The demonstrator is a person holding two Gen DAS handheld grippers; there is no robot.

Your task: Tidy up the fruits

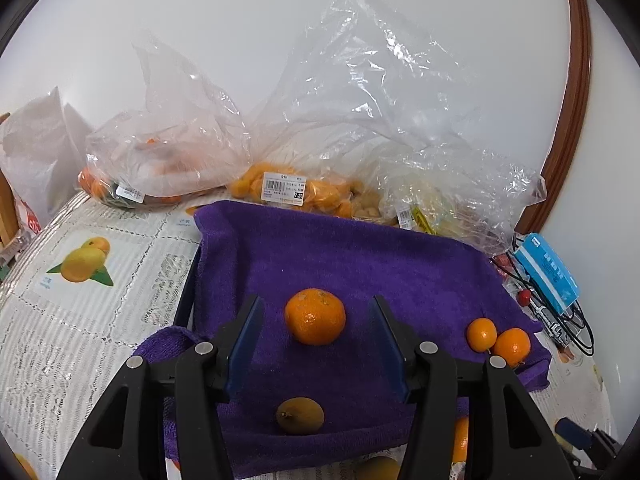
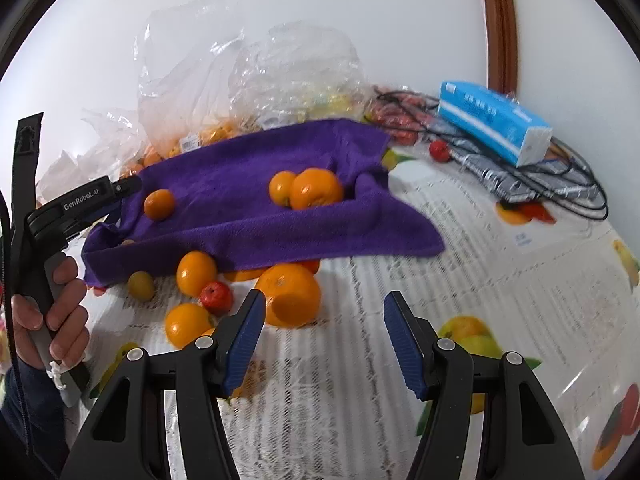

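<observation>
Fruits lie partly on a purple towel [image 1: 360, 264] and partly on the tabletop [image 2: 460, 272]. Left claw [image 1: 316, 344] released, hanging above a mandarin [image 1: 315, 316] on the towel; two smaller oranges [image 1: 498, 340] touch near the towel's right edge. Right claw [image 2: 324, 344] released, empty, over the tabletop beside a large orange [image 2: 290, 294] and a red fruit [image 2: 216, 296].

Lace-covered table [image 2: 460, 240], purple towel [image 2: 240, 184], oranges [image 2: 292, 294]
</observation>
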